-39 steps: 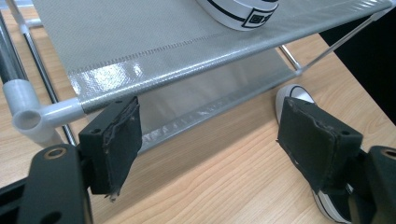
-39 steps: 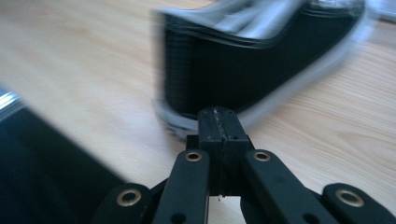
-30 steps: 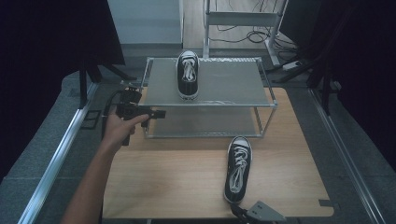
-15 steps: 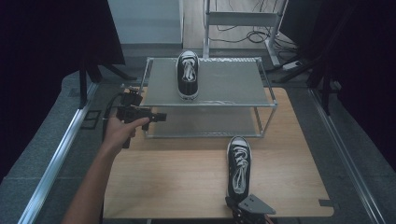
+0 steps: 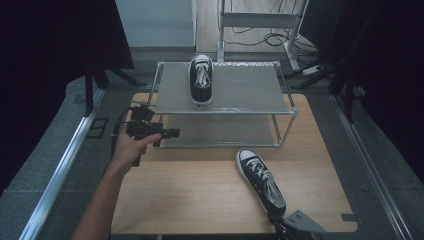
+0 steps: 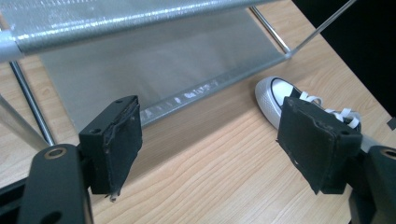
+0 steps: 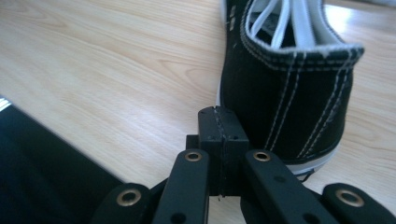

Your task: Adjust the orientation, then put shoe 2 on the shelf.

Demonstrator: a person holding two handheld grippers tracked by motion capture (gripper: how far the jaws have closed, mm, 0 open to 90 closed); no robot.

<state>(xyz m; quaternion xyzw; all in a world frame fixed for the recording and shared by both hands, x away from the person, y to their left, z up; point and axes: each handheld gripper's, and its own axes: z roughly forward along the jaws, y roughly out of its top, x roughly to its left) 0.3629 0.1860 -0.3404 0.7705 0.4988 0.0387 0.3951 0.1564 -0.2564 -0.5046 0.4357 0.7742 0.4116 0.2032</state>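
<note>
Fingers of the right gripper (image 7: pixel 218 128) are pressed flat together with nothing between them, their tips just at the heel of the near shoe (image 7: pixel 285 84); in the high view this gripper (image 5: pixel 295 227) sits at the near edge of the surface, right behind that heel. Fingers of the left gripper (image 6: pixel 219 140) stand wide apart and hold nothing, and bare wood shows between them.

Taking the rack (image 5: pixel 225 107) as landmark: the wooden surface (image 5: pixel 200 200) carries it, and the rack stands at the far half of it. A second shoe (image 5: pixel 201 80) rests on the rack's top shelf, toe toward the person. The near shoe (image 5: pixel 260 180) lies on the wood in front of the rack's right front leg, its white toe cap close to the rack and its heel angled away toward the near edge. The left gripper (image 5: pixel 150 131) hangs in a hand (image 5: pixel 129 150) just off the rack's left front corner, pointing along the lower shelf.
</note>
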